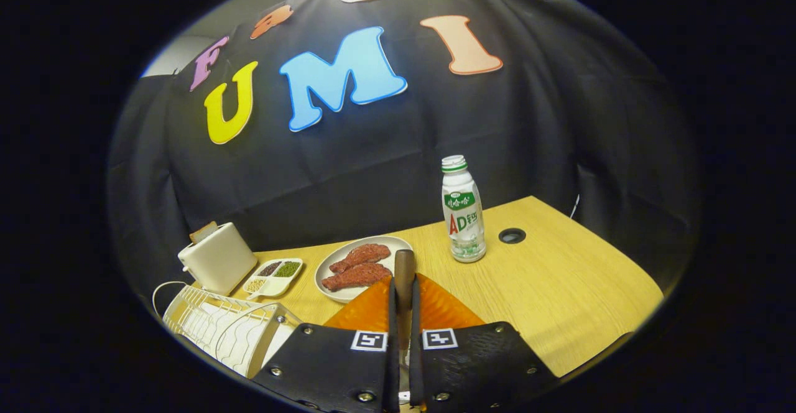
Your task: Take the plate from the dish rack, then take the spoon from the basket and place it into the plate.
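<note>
Fingers of the gripper (pixel 403 313) stand nearly closed, pinching a brown wooden spoon handle (pixel 404 271) that rises between them. Beneath them on the pale wooden table (pixel 559 288) lies an orange ridged plate (pixel 448 307), so the release looks near. Best to lower the spoon flat over the plate's middle before parting the fingers, keeping clear of the grey oval dish of red meat slices (pixel 357 267) just beyond. Nearby to the left sits the white wire dish rack (pixel 211 323).
</note>
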`<control>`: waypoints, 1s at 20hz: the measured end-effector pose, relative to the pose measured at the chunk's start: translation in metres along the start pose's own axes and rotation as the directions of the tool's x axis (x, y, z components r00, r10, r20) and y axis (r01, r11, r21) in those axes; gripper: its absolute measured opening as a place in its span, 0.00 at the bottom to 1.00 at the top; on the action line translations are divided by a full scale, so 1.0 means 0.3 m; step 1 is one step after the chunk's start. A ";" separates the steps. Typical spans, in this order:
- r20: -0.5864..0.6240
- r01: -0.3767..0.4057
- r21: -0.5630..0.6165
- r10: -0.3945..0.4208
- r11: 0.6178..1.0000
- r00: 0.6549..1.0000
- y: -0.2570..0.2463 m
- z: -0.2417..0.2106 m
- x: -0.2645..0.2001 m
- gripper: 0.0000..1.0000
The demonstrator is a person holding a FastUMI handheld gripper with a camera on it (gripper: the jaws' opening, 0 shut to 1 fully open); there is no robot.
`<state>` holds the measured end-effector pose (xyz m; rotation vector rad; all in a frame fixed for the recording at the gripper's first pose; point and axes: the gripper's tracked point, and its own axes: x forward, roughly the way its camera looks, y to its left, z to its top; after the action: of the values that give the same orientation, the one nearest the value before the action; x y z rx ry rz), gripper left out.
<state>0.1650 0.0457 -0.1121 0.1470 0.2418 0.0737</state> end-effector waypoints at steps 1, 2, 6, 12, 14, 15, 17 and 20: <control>0.012 0.000 0.002 0.000 1.000 1.000 0.010 0.027 -0.013 0.06; 0.017 -0.003 0.006 0.003 1.000 1.000 0.022 0.051 -0.023 0.06; 0.045 0.007 0.022 -0.008 1.000 0.999 0.035 0.141 -0.082 0.06; 0.079 -0.020 -0.017 0.022 1.000 0.997 0.100 0.251 -0.293 0.06; 0.072 -0.047 -0.032 0.049 0.998 0.996 0.140 0.247 -0.372 0.06; 0.061 -0.065 -0.042 0.068 0.997 0.996 0.167 0.234 -0.410 0.06; 0.045 -0.109 -0.061 0.112 0.992 0.993 0.221 0.188 -0.494 0.06; 0.022 -0.170 -0.084 0.172 0.982 0.985 0.308 0.088 -0.602 0.06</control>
<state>-0.0086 0.1170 -0.0305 0.0867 0.1958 0.2520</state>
